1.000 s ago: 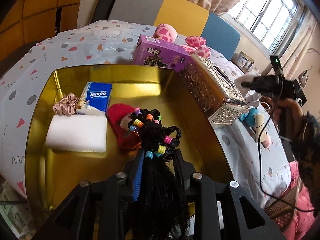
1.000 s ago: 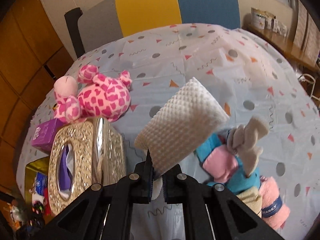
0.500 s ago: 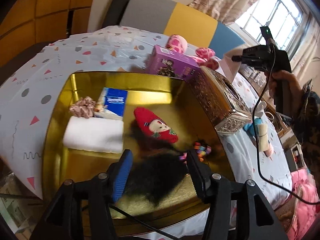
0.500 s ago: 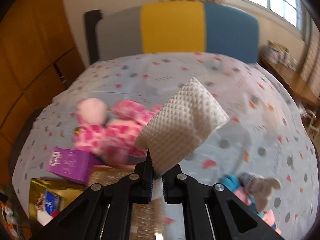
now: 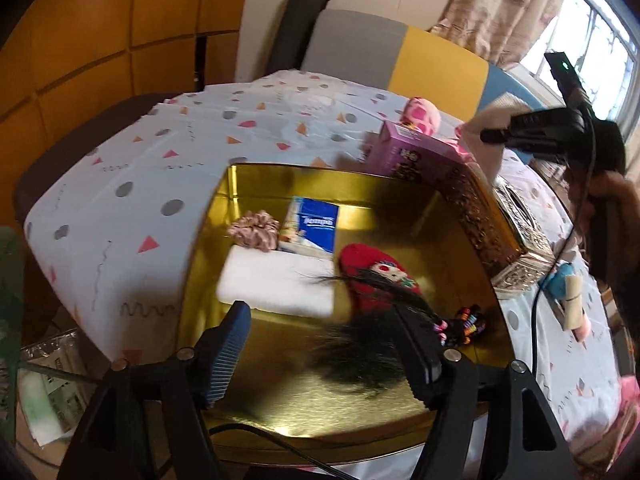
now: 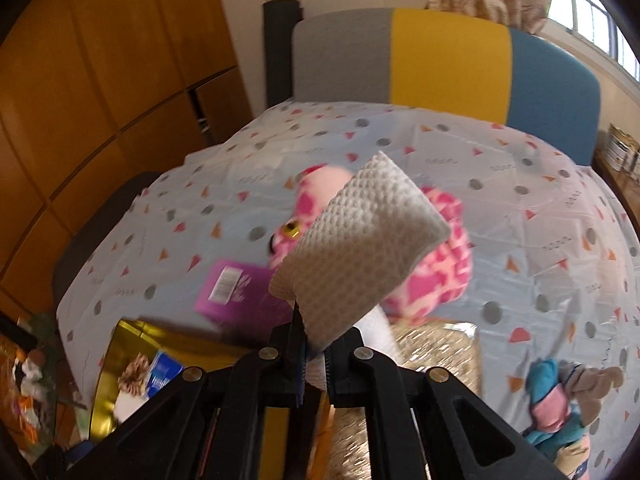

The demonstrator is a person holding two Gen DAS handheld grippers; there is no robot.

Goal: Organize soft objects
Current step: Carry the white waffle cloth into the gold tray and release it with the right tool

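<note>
My left gripper (image 5: 324, 344) is open and empty above the near part of the gold tray (image 5: 224, 200). In the tray lie a black hair piece with coloured beads (image 5: 360, 352), a red sock (image 5: 372, 276), a white sponge block (image 5: 276, 284), a blue tissue pack (image 5: 312, 228) and a pink scrunchie (image 5: 254, 228). My right gripper (image 6: 314, 356) is shut on a white textured cloth (image 6: 360, 248) and holds it in the air above the table. That gripper also shows in the left wrist view (image 5: 552, 136), beyond the tray's far right corner.
A purple box (image 5: 416, 156) and a silver tissue box (image 5: 516, 236) stand along the tray's far and right sides. A pink spotted plush (image 6: 432, 264) lies behind them. A small blue and pink toy heap (image 6: 560, 408) lies at the right. A striped chair (image 6: 440, 60) stands behind the table.
My left gripper opened, dropped the black hair piece into the tray and pulled back. My right gripper carried the white cloth leftward, from over the toy heap to over the plush and boxes.
</note>
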